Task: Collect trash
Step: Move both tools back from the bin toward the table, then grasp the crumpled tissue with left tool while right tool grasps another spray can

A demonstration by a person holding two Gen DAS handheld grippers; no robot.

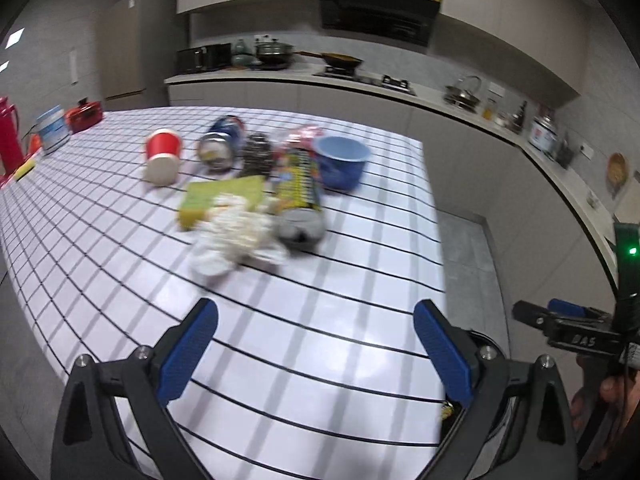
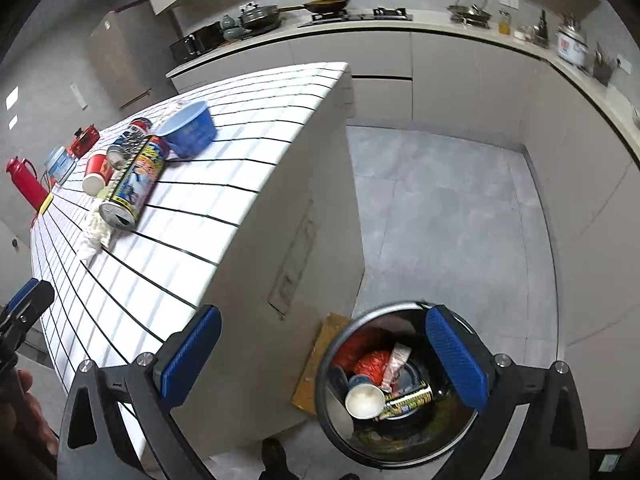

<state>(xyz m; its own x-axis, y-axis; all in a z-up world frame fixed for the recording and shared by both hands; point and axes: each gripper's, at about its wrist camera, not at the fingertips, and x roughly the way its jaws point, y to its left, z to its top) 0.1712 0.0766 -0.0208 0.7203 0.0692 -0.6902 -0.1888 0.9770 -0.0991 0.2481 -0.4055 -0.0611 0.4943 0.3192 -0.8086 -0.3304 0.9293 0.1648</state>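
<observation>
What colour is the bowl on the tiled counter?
Blue; the bowl shows best in the left wrist view.

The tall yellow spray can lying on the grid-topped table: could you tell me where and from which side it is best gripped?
Grip the yellow spray can across its mid-body, coming down from above with the jaws straddling its width. It lies on its side, so the round wall is exposed there, while crumpled tissue crowds its near end and the blue bowl its far end.

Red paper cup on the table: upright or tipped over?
Tipped over. The red paper cup lies on its side on the checked table, its pale end facing the camera, beside a can also lying flat.
</observation>
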